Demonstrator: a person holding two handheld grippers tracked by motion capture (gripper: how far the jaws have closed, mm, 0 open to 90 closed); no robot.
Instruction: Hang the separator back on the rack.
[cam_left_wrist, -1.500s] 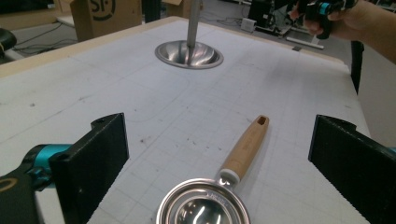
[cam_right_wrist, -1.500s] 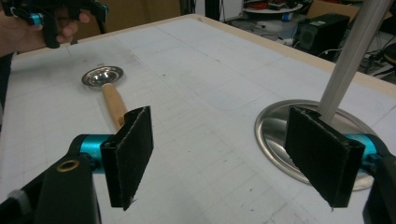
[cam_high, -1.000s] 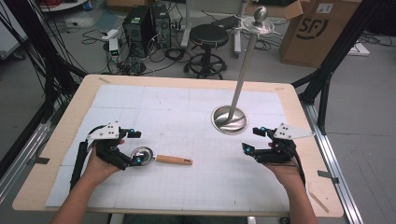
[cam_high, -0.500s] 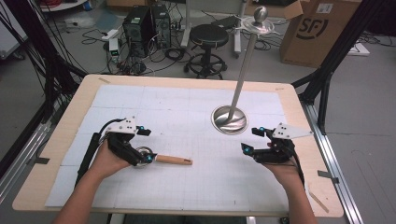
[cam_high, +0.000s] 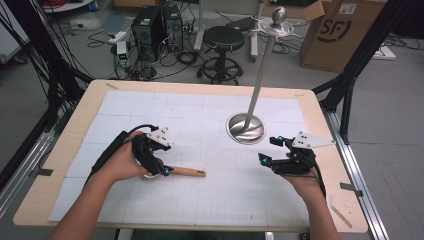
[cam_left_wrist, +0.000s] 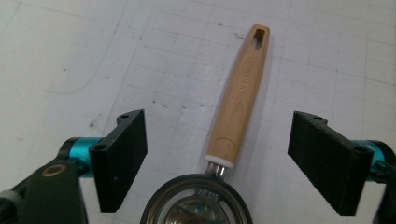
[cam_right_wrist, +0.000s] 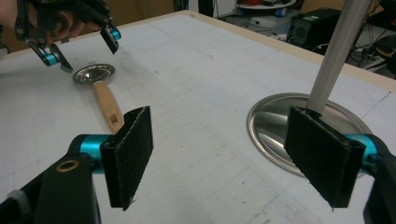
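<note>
The strainer (cam_left_wrist: 219, 154) lies on the mat under the left gripper (cam_high: 159, 162), handle running away toward the idle, spread right gripper (cam_high: 267, 150); the left jaws, just closing, straddle it without touching

"Where's the strainer (cam_high: 177, 172) lying?"

"On the table (cam_high: 60, 165), near the front, left of the middle. Its bowl (cam_left_wrist: 198, 205) sits at the left end and its handle (cam_left_wrist: 239, 95) runs out to the right, flat on the mat (cam_high: 200, 200)."

"And the left gripper (cam_high: 159, 165)?"

"Right above the bowl, which lies between the jaws and below them, the handle stretching away ahead of it."

"What's on the other side?"

"The stand (cam_high: 246, 128), its base on the mat right of the middle and farther back, its pole (cam_high: 261, 80) rising from the base. The right gripper (cam_high: 267, 151) sits just in front of that base, a bit to its right, well apart from the strainer."
</note>
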